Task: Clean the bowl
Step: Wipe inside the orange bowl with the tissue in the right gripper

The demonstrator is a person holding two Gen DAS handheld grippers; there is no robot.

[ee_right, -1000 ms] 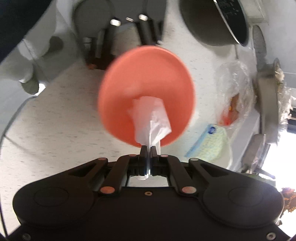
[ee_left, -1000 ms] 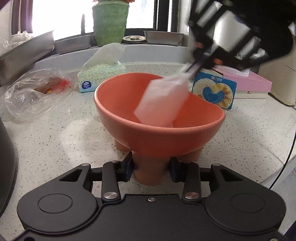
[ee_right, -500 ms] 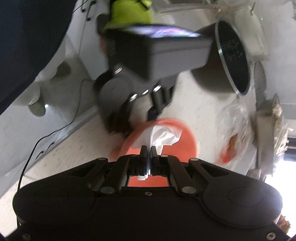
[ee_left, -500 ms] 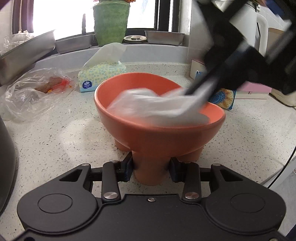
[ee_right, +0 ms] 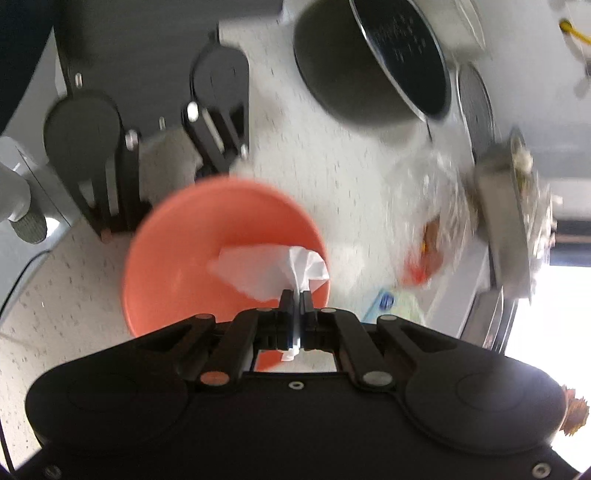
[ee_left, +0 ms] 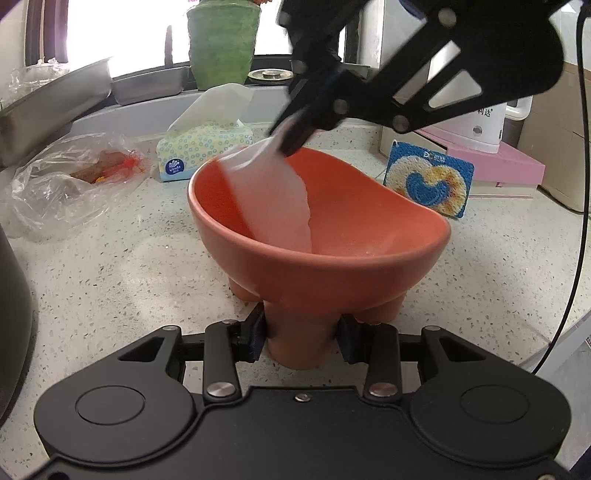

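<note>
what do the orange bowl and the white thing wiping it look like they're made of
Bowl: probably glazed ceramic or stoneware with a matte finish; thick rounded rim, stubby moulded feet, soft even sheen. Plastic can't be ruled out.
White wipe: thin tissue paper; limp, slightly translucent, crumpled where the right gripper pinches it.

Blown-out window (ee_left: 129, 33) glare, fisheye bending — right view motion-blurred

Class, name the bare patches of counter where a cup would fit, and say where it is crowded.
Free: the speckled counter between the orange footed bowl and the clear plastic bag, and right of the bowl, before the blue sponge. Crowded: the back edge, with the tissue box.
</note>
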